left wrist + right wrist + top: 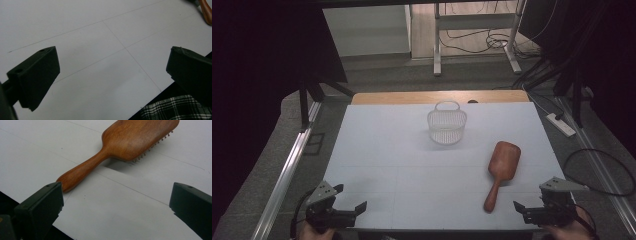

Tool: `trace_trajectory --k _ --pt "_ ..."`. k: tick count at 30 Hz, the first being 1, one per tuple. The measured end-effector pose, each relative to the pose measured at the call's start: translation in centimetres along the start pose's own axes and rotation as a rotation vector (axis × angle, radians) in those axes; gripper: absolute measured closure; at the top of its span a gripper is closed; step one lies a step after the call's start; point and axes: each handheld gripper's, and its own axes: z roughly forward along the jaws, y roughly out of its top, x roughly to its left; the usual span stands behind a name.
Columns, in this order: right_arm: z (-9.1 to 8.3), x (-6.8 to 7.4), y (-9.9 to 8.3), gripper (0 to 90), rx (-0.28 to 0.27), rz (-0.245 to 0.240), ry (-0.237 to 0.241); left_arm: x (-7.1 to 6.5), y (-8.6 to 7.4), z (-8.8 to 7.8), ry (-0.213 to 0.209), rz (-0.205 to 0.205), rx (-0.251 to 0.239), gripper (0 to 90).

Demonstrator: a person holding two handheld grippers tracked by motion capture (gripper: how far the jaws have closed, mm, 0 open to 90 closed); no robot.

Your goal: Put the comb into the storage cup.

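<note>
- Both grippers sit low at the near edge of the bench [377,150], one at each corner, and both are empty.
- Left gripper [351,199] at the near left corner: jaws spread wide, nothing between them, tips angled in over the white surface.
- Right gripper [528,199] at the near right corner: jaws released as well, gaping over bare bench, with a hand just visible beneath it at the frame's bottom edge.
- A wooden paddle hairbrush [501,170] lies flat on the right half of the bench, head pointing away, handle tip toward the near edge, near the right gripper but clear of it.
- The right gripper view brings the brush up close: bristles face down along the head's edge, the wooden back faces up, and the handle end sits just past the left-hand jaw without touching it.
- The left gripper view offers mostly plain white sheet crossed by faint seam lines, a sliver of the brush handle [206,12] in its upper right corner, and plaid fabric [175,110] beyond the bench edge at the bottom.
- From the high view alone: a small white mesh basket [446,126] with a loop handle stands upright near the far middle, well apart from the brush.
- Beyond the bench, a power strip [561,124] lies on the floor at right, among cables and the legs of a white desk frame [474,35].
- Open white surface lies between either gripper and the brush.
</note>
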Motion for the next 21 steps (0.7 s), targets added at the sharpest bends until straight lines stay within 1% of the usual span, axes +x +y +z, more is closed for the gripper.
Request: trace_trajectory --k 3,6,10,15,19,21 --pt "0.09 0.10 0.09 0.0 0.006 -0.005 0.004 -0.03 -0.06 -0.06 0.000 0.004 -0.001 0.0" --pt "0.11 0.20 0.11 0.0 0.007 -0.014 0.005 0.08 -0.12 -0.13 -0.007 -0.004 -0.008 0.1" --pt "0.09 0.16 0.09 0.0 0.005 -0.014 0.009 0.06 -0.08 -0.08 -0.014 0.001 -0.003 0.6" --pt "0.03 0.08 0.08 0.0 0.000 -0.012 0.019 -0.03 -0.06 -0.04 -0.011 0.009 -0.001 0.8" --pt "0.04 0.08 0.11 0.0 0.002 -0.009 0.021 0.01 -0.08 -0.06 -0.013 0.005 -0.001 0.8" --pt "0.04 0.19 0.13 0.0 0.000 -0.019 0.023 0.07 -0.10 -0.08 -0.013 0.002 -0.003 0.8"
